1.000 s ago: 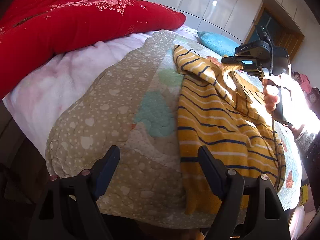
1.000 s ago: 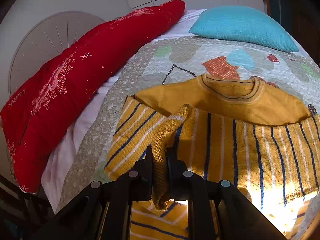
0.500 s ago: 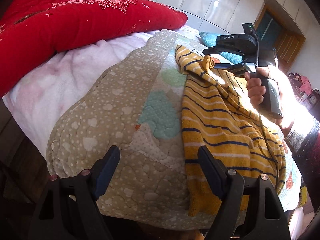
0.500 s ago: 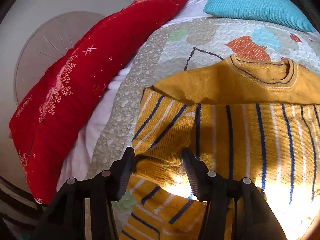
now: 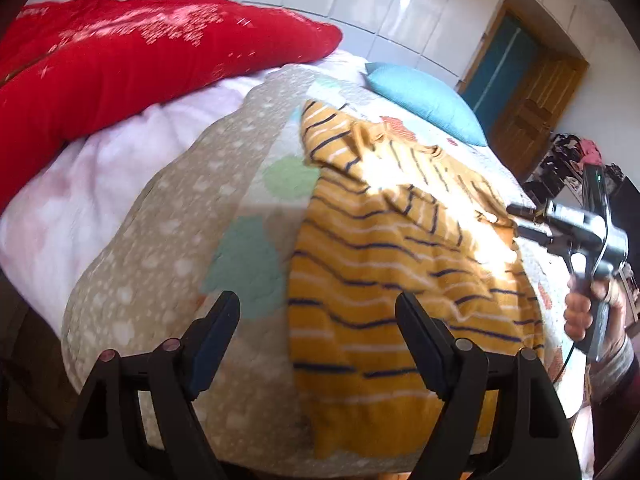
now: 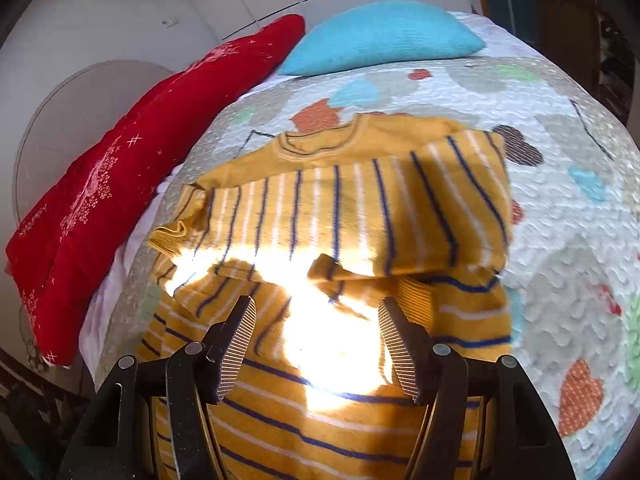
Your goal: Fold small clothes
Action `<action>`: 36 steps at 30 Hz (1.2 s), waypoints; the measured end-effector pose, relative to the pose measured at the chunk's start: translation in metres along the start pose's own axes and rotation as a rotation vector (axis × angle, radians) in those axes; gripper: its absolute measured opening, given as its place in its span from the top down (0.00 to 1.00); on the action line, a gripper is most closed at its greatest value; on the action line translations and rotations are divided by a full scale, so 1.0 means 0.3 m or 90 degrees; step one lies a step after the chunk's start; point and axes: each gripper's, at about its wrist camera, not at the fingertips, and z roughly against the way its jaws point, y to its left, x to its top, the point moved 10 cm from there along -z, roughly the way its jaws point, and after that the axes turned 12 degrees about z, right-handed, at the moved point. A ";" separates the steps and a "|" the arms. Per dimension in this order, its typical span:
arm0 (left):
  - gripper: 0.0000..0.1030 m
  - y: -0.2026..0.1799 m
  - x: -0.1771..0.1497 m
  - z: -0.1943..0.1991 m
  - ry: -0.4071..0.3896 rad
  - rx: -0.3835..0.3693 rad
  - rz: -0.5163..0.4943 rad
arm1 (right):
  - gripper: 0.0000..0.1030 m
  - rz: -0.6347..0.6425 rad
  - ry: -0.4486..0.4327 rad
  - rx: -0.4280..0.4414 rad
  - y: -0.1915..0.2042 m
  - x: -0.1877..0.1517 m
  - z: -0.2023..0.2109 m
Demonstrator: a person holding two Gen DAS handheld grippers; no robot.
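Note:
A small yellow sweater (image 5: 384,264) with navy and white stripes lies on the patterned quilt (image 5: 172,240), its sleeves folded across the chest (image 6: 360,208). My left gripper (image 5: 318,336) is open and empty, hovering near the sweater's hem at the bed's near edge. My right gripper (image 6: 318,344) is open and empty, just above the sunlit middle of the sweater. In the left wrist view it (image 5: 524,222) sits at the sweater's right edge, held by a hand (image 5: 584,312).
A long red cushion (image 5: 120,60) lies along the bed's left side on a white blanket (image 5: 100,184). A blue pillow (image 6: 384,36) rests at the head of the bed. A wooden door (image 5: 536,116) and clutter stand at the right.
My right gripper opened and let go of the sleeve cuff, leaving it folded over the chest. It then drew back to the sweater's right side. My left gripper stayed open and barely moved.

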 end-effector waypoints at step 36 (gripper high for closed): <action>0.23 0.070 0.163 -0.335 0.158 -0.049 0.117 | 0.27 -0.149 -0.065 0.004 -0.283 -0.471 0.233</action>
